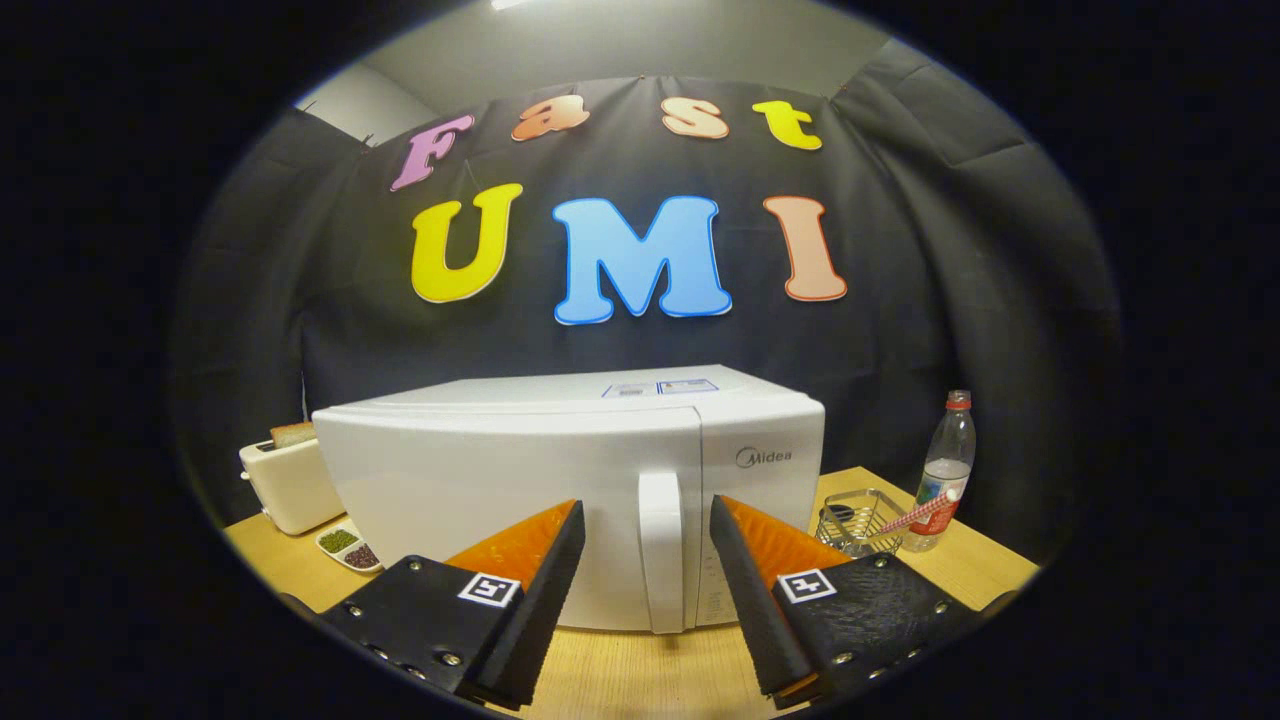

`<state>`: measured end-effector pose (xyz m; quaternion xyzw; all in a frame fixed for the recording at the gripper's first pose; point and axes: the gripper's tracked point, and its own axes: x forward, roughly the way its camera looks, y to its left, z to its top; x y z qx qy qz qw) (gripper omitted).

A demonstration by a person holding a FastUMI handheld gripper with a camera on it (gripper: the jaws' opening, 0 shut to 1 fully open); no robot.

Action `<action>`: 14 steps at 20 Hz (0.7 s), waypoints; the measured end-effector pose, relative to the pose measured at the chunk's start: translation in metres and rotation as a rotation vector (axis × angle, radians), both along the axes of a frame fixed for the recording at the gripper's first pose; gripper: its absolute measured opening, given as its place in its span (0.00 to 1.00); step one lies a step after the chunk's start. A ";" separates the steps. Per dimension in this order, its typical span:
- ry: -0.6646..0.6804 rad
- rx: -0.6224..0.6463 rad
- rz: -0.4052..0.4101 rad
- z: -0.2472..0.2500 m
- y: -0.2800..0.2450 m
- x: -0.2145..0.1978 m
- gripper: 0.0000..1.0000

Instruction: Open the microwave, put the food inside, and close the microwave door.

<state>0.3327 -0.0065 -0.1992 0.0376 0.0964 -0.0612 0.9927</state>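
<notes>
A white microwave [520,470] stands on the wooden table [640,680] with its door shut. Its vertical white handle [661,550] runs down the right side of the door, beside the control panel. My gripper [647,515] is open, its two fingers spread to either side of the handle. The handle sits in the gap between the fingertips, and neither finger touches it. Nothing is held.
A white toaster [288,480] with bread in it stands left of the microwave, with a small divided dish of beans [349,547] in front of it. To the right are a wire basket [860,520], a striped straw and a plastic bottle [940,470].
</notes>
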 end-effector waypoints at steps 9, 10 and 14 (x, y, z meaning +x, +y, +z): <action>0.074 0.009 -0.034 -0.035 -0.008 0.012 0.26; 0.081 0.027 -0.039 -0.038 -0.008 0.011 0.26; 0.088 0.046 -0.061 -0.037 -0.007 0.008 0.15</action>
